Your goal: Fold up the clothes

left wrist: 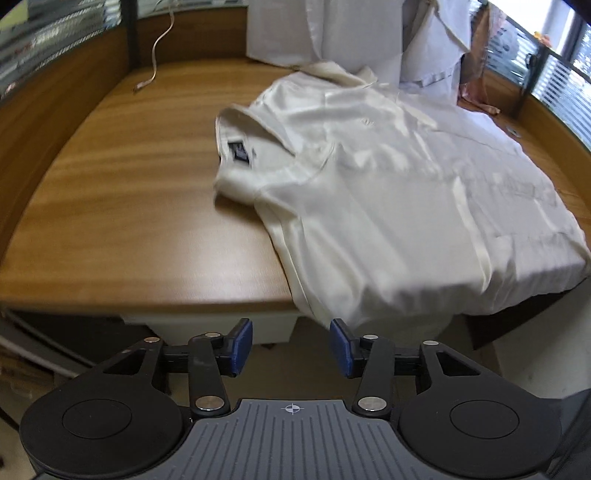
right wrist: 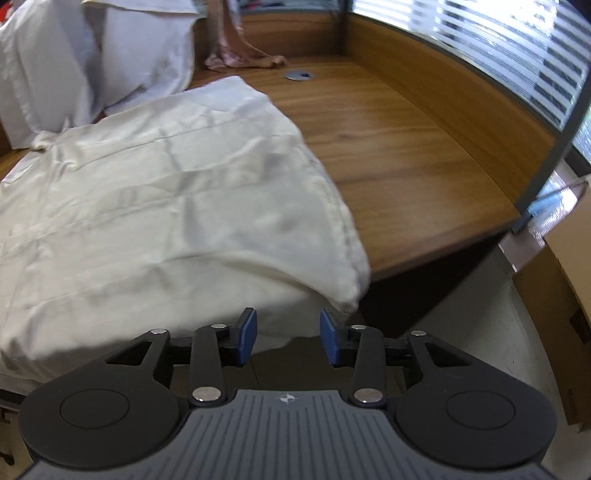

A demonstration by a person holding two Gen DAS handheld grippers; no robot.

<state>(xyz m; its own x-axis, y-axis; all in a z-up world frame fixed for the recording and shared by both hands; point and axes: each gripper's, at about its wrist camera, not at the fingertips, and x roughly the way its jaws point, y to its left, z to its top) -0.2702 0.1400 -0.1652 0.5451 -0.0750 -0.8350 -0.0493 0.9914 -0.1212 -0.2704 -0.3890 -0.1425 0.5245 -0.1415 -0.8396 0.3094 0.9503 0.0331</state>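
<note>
A cream collared shirt [left wrist: 388, 192] lies on the wooden desk [left wrist: 129, 184], collar and dark neck label to the left, its near edge hanging over the desk's front edge. The right wrist view shows the same shirt [right wrist: 166, 221] from its hem end, with a corner drooping off the desk. My left gripper [left wrist: 291, 347] hovers off the desk's front edge, just below the overhanging cloth, open with nothing between its blue pads. My right gripper [right wrist: 287, 338] is also open and empty, just below the drooping hem corner.
White garments [left wrist: 332, 33] hang or pile at the back of the desk, with a pinkish cloth [right wrist: 236, 55] beside them. A thin cable [left wrist: 155, 59] lies at the back left. A round grommet [right wrist: 299, 75] sits in the desk. Window blinds [right wrist: 517, 66] and a cardboard box [right wrist: 565, 295] stand at the right.
</note>
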